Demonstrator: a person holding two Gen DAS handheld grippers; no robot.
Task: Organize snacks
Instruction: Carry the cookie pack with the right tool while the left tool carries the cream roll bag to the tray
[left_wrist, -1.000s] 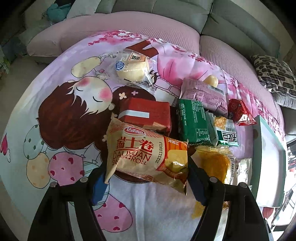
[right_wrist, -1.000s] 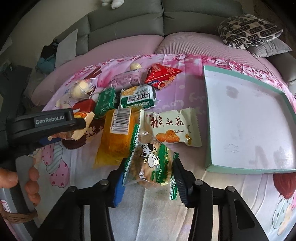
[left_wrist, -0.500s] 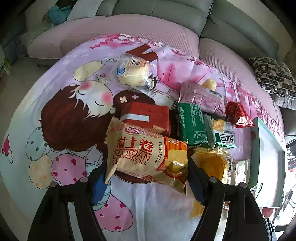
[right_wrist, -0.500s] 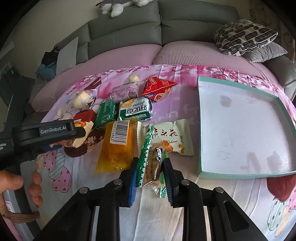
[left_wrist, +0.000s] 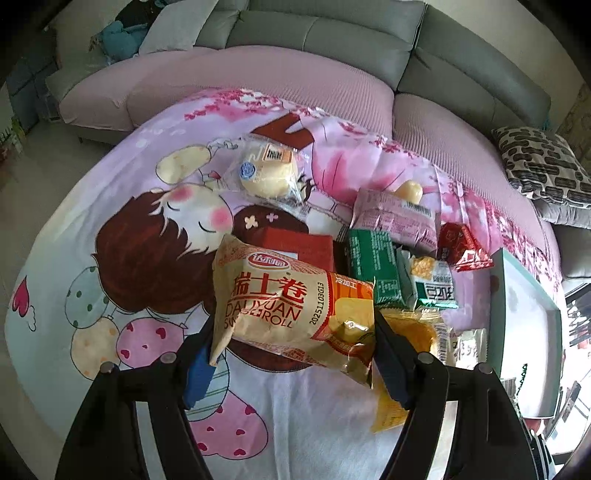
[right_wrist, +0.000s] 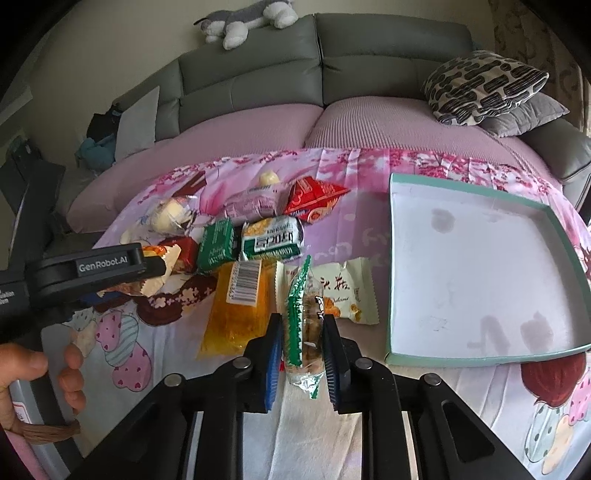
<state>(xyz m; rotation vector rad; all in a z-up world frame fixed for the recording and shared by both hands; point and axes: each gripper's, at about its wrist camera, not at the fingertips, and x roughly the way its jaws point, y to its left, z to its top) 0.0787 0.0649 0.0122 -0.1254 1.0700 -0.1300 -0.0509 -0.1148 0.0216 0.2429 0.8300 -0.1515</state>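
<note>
Both pairs of jaws are pinching a packet. The right gripper (right_wrist: 301, 363) has its jaws pressed in on a narrow green-edged snack packet (right_wrist: 304, 325), squeezed edge-on so it stands up between the blue pads; they have just been closing on it, and it now sits clamped near its lower end. The left gripper (left_wrist: 291, 360) holds a wide orange Swiss roll packet (left_wrist: 291, 306) across its width, its jaws spread about as far as the bag is broad.

The other snacks lie in a loose heap on the printed cloth (right_wrist: 369, 236): a yellow packet (right_wrist: 240, 306) and a white packet (right_wrist: 347, 291) just beyond the right gripper, green, red and pink ones further back. The teal-rimmed tray (right_wrist: 480, 358) stands to the right of the heap and looks bare inside apart from some faint marks.

The right grip is low and thin, so the packet could swivel or slide out on the way to the tray. It is hard to tell whether its far end is clear of the white packet; if not, that one may drag along. Squeezed this hard, the contents could also crush. The slippery, air-filled Swiss roll bag could pop free.
</note>
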